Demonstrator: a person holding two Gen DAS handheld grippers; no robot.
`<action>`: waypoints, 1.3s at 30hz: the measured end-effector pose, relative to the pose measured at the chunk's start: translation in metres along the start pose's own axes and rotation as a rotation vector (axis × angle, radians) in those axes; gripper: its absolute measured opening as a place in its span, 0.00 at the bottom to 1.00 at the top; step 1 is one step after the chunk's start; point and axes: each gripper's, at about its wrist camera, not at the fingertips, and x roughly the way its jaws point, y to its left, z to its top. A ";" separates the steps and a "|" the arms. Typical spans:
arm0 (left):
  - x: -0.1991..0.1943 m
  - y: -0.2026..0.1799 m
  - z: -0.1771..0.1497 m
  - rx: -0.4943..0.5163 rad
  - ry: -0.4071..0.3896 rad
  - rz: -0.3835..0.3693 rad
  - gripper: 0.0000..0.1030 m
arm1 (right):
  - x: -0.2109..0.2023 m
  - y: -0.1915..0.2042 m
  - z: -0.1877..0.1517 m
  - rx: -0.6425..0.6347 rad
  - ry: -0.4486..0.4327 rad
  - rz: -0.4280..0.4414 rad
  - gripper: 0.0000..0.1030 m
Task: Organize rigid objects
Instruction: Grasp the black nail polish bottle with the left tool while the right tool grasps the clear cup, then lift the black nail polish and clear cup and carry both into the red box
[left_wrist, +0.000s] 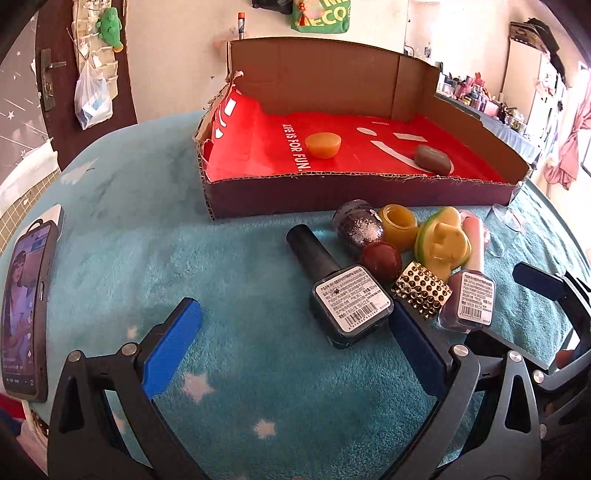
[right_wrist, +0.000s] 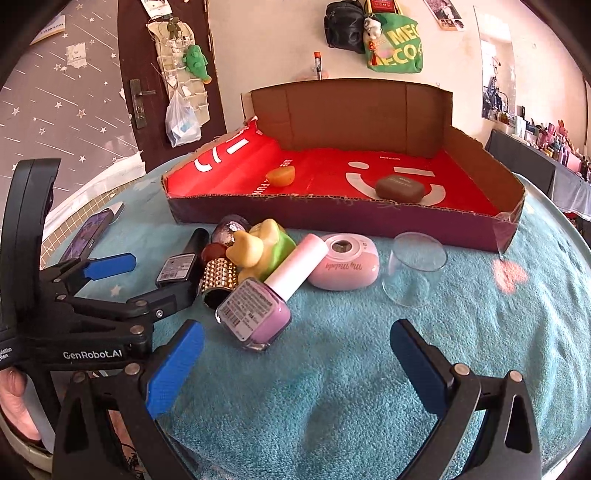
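Note:
A cardboard box (left_wrist: 332, 194) lined in red holds an orange cap (left_wrist: 323, 145) and a brown oval case (left_wrist: 432, 158). In front lies a pile: a dark nail polish bottle (left_wrist: 336, 288), a lilac nail polish bottle (right_wrist: 266, 295), a gold studded piece (left_wrist: 421, 291), a glitter jar (left_wrist: 356, 225), a red ball (left_wrist: 381, 260), a yellow-green toy (left_wrist: 443, 242), a pink case (right_wrist: 345, 266) and a clear cup (right_wrist: 413, 269). My left gripper (left_wrist: 295, 317) is open, the dark bottle between its fingers. My right gripper (right_wrist: 295, 341) is open beside the lilac bottle.
A blue starred towel (left_wrist: 240, 369) covers the round table. A phone (left_wrist: 24, 321) lies at the left edge. The box (right_wrist: 347, 218) stands at the back. A door and hanging bags are behind on the wall.

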 end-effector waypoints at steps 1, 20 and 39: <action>0.001 0.001 0.001 -0.004 0.002 -0.003 1.00 | 0.001 0.000 0.000 0.000 -0.001 -0.002 1.00; 0.011 -0.004 0.007 0.002 0.011 0.034 1.00 | -0.014 -0.061 0.004 0.114 -0.041 -0.144 0.99; 0.000 -0.003 0.003 -0.042 -0.020 -0.005 0.40 | 0.019 -0.071 0.029 0.103 0.016 -0.131 0.41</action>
